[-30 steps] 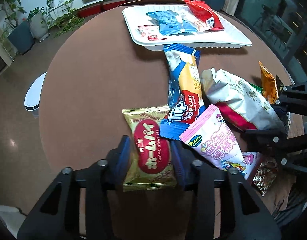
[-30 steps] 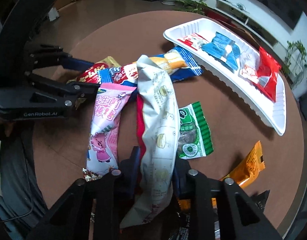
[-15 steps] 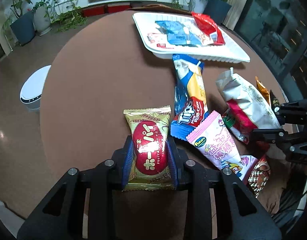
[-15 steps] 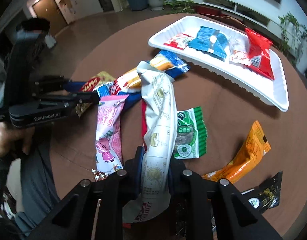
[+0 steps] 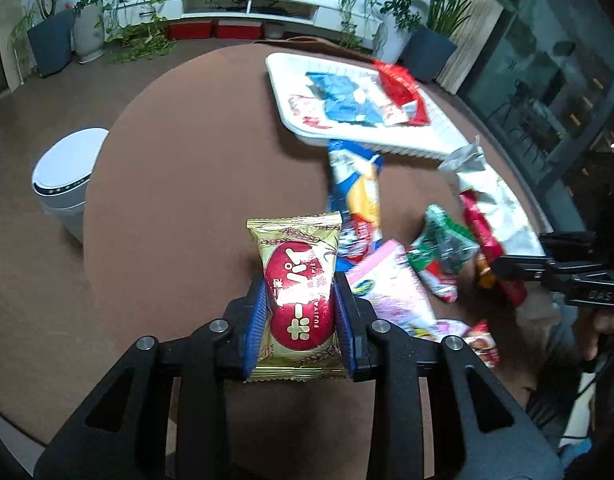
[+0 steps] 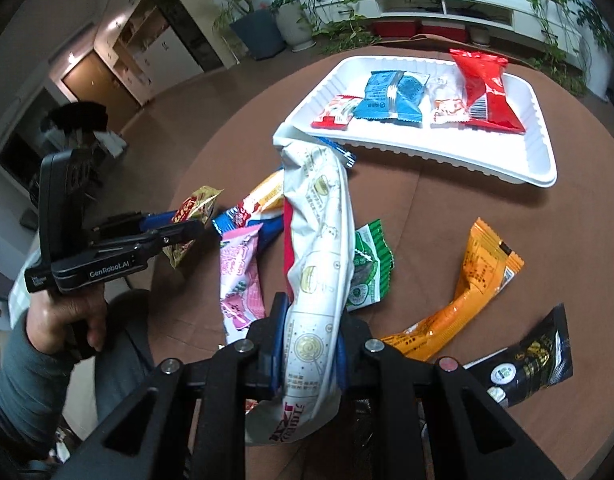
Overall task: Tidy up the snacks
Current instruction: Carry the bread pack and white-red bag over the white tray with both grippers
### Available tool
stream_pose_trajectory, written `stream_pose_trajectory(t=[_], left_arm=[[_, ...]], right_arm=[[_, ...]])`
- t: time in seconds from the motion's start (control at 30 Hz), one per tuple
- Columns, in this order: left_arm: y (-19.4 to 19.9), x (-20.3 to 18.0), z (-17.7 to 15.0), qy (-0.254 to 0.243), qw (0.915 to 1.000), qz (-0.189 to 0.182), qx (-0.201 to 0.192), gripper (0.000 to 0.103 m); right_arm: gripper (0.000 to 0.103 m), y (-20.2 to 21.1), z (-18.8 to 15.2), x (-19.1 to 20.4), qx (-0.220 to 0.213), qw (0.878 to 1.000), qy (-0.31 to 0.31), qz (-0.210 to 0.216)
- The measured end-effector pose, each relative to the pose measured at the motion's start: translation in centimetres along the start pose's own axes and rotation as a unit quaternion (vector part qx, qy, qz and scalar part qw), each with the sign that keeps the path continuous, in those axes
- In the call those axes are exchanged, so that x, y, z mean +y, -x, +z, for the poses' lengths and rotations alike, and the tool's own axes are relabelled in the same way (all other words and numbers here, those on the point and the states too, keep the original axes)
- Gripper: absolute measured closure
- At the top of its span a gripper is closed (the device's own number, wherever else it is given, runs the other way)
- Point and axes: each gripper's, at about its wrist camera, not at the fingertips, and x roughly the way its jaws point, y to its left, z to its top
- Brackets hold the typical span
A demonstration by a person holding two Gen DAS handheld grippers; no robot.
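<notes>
My left gripper (image 5: pixel 299 292) is shut on a gold packet with a red oval (image 5: pixel 297 280), held clear above the brown round table (image 5: pixel 187 184). In the right wrist view my right gripper (image 6: pixel 311 320) is shut on the lower part of a long white bag (image 6: pixel 319 220), which points up toward the white tray (image 6: pixel 427 160). That tray (image 5: pixel 387 146) holds blue, red and white packets. The right wrist view also shows the left gripper (image 6: pixel 187 224) with the gold packet (image 6: pixel 191 216) at the left. The white bag (image 5: pixel 487 200) appears at the right of the left wrist view.
Loose on the table lie a blue roll-cake packet (image 5: pixel 357 192), a pink packet (image 6: pixel 241 280), a green packet (image 6: pixel 367 272), an orange packet (image 6: pixel 467 292) and a black packet (image 6: pixel 527 360). A white bin (image 5: pixel 67 176) stands on the floor left of the table. Potted plants line the far wall.
Both grippers closed on their packets and rose. The gold packet has come off the table, and the white bag has lifted, uncovering the green packet.
</notes>
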Motion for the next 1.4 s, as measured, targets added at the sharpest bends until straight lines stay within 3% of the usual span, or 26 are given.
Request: stream_pose_trajectory(t=[0.27, 0.5, 0.73, 0.97, 1.13, 1.4], left_arm=[[1.2, -1.3, 0.5, 0.029, 0.9977, -0.058, -0.018, 0.074], [2.4, -0.4, 3.5, 0.053, 0.9947, -0.077, -0.042, 0.074], [3.5, 0.6, 10.0, 0.056, 0.9935, -0.068, -0.073, 0.074], [5.6, 0.0, 17.8, 0.03, 0.9922, -0.063, -0.103, 0.074], [4.0, -1.9, 23.1, 0.004, 0.9929, -0.068, -0.097, 0.074], [-3.3, -4.1, 27.6, -0.012, 0.9951, -0.084, -0.05, 0.074]], right_arm=[[0.081, 2.8, -0.9, -2.1, -0.037, 0.998, -0.047, 0.02], [0.081, 7.7, -1.1, -8.0, -0.094, 0.989, -0.117, 0.002], [0.081, 12.9, 0.8, -13.9, -0.156, 0.972, -0.171, -0.048], [0.081, 16.6, 6.8, -18.5, -0.216, 0.952, -0.201, -0.078], [0.081, 15.6, 12.3, -18.2, -0.222, 0.956, -0.183, -0.053], [0.081, 6.6, 18.6, -13.9, -0.165, 0.977, -0.136, -0.016]])
